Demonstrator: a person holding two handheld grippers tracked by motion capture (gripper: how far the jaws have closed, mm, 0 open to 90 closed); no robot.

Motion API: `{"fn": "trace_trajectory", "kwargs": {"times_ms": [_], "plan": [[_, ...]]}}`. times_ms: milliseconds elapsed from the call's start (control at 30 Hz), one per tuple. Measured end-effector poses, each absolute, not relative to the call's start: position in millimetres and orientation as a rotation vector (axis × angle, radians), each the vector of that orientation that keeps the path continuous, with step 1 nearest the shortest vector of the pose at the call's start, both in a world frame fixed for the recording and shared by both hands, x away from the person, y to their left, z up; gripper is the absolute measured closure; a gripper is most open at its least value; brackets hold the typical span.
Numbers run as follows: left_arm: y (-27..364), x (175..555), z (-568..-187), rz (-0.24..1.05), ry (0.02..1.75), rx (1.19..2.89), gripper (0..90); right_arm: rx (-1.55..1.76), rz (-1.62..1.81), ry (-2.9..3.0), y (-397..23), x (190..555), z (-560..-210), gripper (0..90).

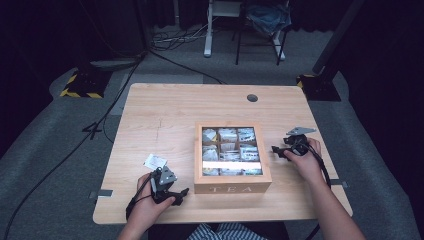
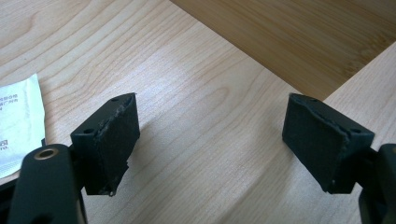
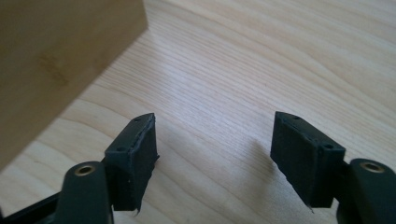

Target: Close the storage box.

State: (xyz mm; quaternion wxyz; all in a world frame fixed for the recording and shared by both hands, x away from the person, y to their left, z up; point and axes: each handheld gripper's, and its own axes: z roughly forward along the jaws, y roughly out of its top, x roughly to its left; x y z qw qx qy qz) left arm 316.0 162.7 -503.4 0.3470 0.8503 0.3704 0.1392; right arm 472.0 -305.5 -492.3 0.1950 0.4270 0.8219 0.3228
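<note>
Right now your left gripper (image 1: 172, 192) sits at the lower left of the high view, jaws spread wide with nothing between them, resting low over the wooden table (image 1: 160, 115). A white tea sachet (image 1: 155, 161) lies flat just above it in the frame, apart from the jaws. The wooden tea box (image 1: 233, 187), marked TEA, stands at centre with sachets in its compartments. Your right gripper (image 1: 281, 151) is to the right of the box, near its side, jaws likewise apart and empty
</note>
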Motion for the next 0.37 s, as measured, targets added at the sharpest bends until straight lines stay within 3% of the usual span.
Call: {"fn": "trace_trajectory", "kwargs": {"times_ms": [167, 367], "plan": [[162.7, 316.0, -503.4, 0.361, 0.961, 2.206, 19.5, 1.263, 0.968, 2.232, -308.5, 475.0, -502.5, 16.5], [162.2, 316.2, -503.5, 0.358, 0.965, 2.203, 19.4, 1.293, 0.957, 2.203, -308.9, 477.0, -503.7, 14.5]]}}
